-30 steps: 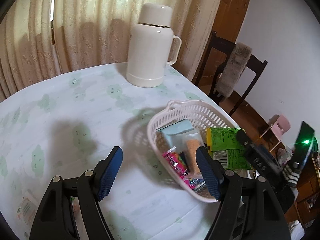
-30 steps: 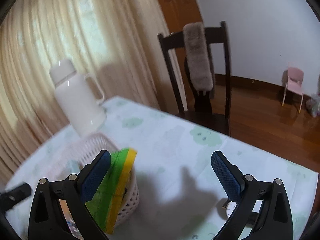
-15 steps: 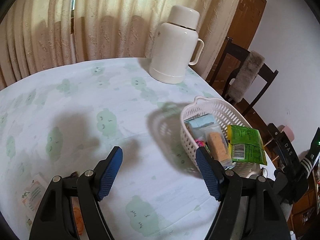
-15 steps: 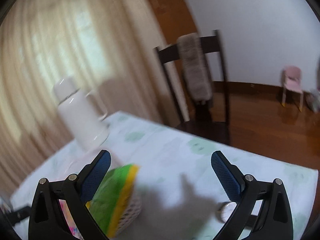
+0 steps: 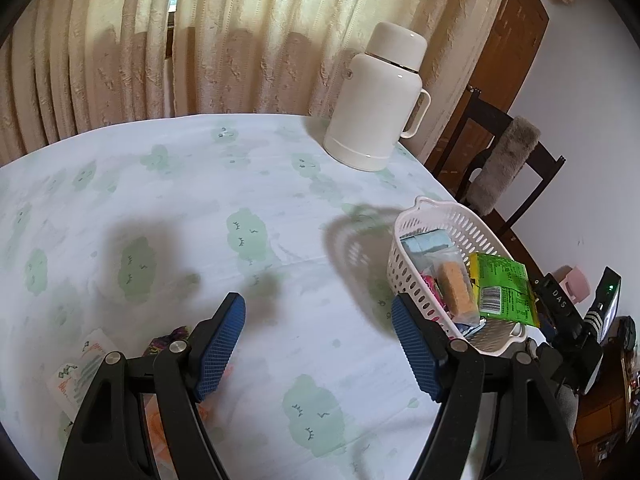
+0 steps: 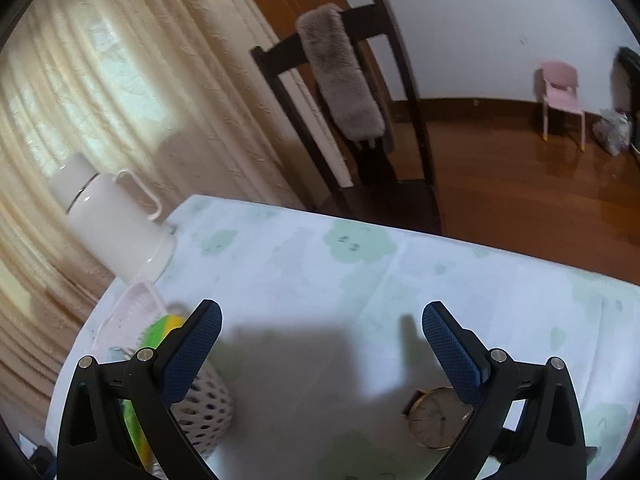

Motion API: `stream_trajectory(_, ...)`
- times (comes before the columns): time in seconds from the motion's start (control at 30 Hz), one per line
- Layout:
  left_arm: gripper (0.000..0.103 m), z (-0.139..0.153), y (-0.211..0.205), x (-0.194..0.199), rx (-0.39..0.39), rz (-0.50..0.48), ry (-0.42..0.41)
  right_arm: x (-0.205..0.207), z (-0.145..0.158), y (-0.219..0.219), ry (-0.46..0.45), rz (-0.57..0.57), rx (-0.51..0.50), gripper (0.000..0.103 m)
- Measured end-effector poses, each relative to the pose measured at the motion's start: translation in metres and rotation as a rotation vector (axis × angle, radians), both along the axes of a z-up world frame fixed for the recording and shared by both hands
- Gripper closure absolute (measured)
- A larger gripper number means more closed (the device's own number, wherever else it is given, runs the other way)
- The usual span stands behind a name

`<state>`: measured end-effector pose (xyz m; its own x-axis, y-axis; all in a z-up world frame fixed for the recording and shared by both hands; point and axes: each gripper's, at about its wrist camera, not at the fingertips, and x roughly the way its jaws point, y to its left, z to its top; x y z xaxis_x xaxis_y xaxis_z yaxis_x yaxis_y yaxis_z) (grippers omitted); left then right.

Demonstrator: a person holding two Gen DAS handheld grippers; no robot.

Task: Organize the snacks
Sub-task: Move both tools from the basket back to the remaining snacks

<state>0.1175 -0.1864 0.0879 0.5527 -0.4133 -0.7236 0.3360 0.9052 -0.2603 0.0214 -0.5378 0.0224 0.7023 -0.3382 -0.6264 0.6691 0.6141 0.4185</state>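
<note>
snacks in the basket, both hand-held grippers empty

the left hand-held gripper (image 5: 318,322) hangs over the worktop (image 5: 200,208) with its blue pads (image 5: 218,344) spread apart and nothing between them. the white plastic basket (image 5: 430,222) sits near the worktop's right edge, just beyond the right pad. inside it lie a pale blue packet (image 5: 428,242), a clear pack with an orange-brown bar (image 5: 456,290), a pink wrapper (image 5: 430,282) and a green packet (image 5: 504,288) leaning over the far rim. more snack packets are on the worktop at lower left: a white printed one (image 5: 76,372), a dark purple one (image 5: 170,338) and an orange one (image 5: 160,420) partly hidden behind the left finger.

the right hand-held gripper (image 6: 322,334) is likewise wide apart and holds nothing. in its view the basket (image 6: 132,308) is at lower left, the green packet (image 6: 160,330) behind the left finger. a gold wristwatch (image 6: 434,420) lies on the worktop by the right finger. a white thermos jug (image 5: 376,100) stands upright at the back, near the curtain (image 5: 240,32); a dark chair (image 6: 360,100) with a grey furry cover stands beyond the worktop.
</note>
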Motion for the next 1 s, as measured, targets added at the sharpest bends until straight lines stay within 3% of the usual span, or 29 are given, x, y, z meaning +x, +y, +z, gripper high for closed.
stream_trajectory(0.7, 0.031, -0.006, 0.033, -0.004, -0.021, 0.067, 0.018, 0.007, 0.024, 0.034, 0.018, 0.054, -0.224, 0.003)
stream_trajectory(0.8, 0.031, -0.004, 0.044, -0.005, -0.026, 0.089, 0.009, 0.014, 0.023, 0.039, 0.033, 0.095, -0.247, 0.002)
stream_trajectory(0.93, 0.031, -0.001, 0.067, -0.006, -0.036, 0.141, -0.002, 0.043, 0.009, 0.053, 0.154, 0.249, -0.237, 0.002)
stream_trajectory(1.0, 0.031, 0.000, 0.080, -0.006, -0.036, 0.173, -0.006, 0.042, 0.010, 0.054, 0.153, 0.256, -0.241, 0.002)
